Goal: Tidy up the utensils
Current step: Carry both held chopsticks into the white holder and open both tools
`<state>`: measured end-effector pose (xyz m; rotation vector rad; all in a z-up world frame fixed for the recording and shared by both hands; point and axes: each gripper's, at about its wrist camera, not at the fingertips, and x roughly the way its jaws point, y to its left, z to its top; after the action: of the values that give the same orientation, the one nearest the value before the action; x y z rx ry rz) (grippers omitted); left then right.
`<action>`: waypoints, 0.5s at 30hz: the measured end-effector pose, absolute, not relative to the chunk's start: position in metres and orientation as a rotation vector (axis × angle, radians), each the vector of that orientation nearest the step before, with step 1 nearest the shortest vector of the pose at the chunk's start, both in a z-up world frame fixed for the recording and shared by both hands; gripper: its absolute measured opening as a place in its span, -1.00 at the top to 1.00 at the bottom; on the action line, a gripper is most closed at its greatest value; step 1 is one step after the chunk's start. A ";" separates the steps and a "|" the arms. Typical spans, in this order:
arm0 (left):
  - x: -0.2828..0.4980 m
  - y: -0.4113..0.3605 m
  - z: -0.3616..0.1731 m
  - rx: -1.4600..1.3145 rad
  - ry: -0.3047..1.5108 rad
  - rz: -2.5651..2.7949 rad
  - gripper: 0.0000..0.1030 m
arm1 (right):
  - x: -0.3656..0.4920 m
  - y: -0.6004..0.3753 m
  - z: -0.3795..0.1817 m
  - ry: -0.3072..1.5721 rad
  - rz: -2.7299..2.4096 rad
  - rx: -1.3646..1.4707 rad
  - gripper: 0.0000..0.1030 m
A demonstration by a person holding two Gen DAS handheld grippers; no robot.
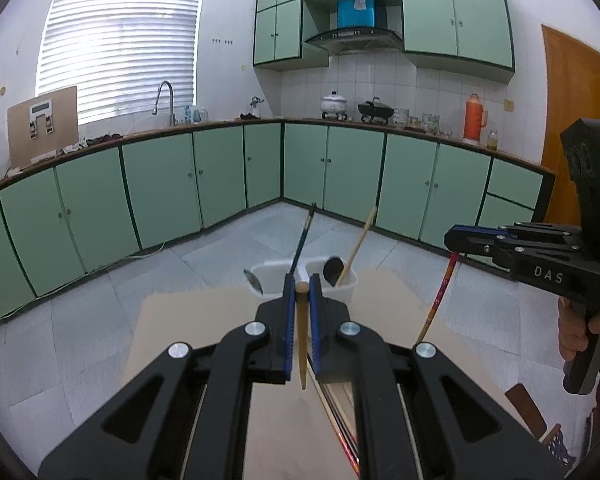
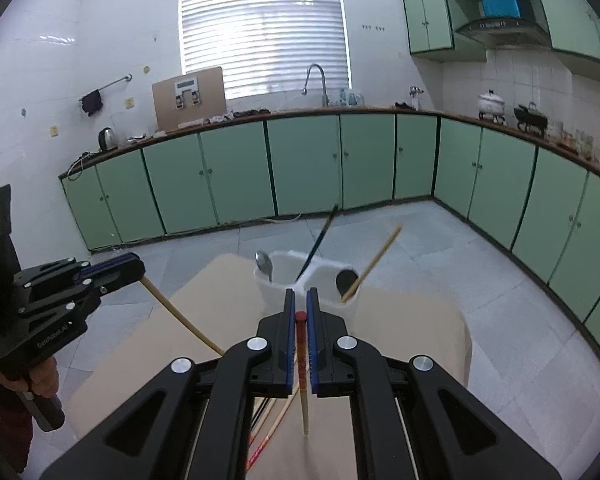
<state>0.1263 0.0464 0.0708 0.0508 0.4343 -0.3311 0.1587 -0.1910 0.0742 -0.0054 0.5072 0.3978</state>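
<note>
Left gripper (image 1: pixel 302 282) pinches a plain wooden chopstick (image 1: pixel 302 340), right gripper (image 2: pixel 301 300) a red-topped chopstick (image 2: pixel 301 344) — white holder (image 2: pixel 320 280) just beyond both jaws.

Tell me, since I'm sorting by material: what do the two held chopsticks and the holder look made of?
Left-held chopstick: plain tan with a matte grain, probably wood or bamboo. Right-held chopstick: glossy red patterned top, likely lacquered, pale bare tip. Utensil holder: smooth translucent white walls, apparently plastic.

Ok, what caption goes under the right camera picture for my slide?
Right tongs shut on a red-topped chopstick in front of the white holder, left tongs gripping a tan chopstick.
</note>
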 end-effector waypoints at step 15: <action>0.182 0.033 0.150 0.033 0.251 -0.303 0.88 | 0.215 -0.196 0.163 0.312 0.379 0.035 0.89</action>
<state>0.1822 0.0328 0.1504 0.0329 0.2505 -0.3027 0.2150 -0.1956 0.1633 0.0345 0.3121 0.3792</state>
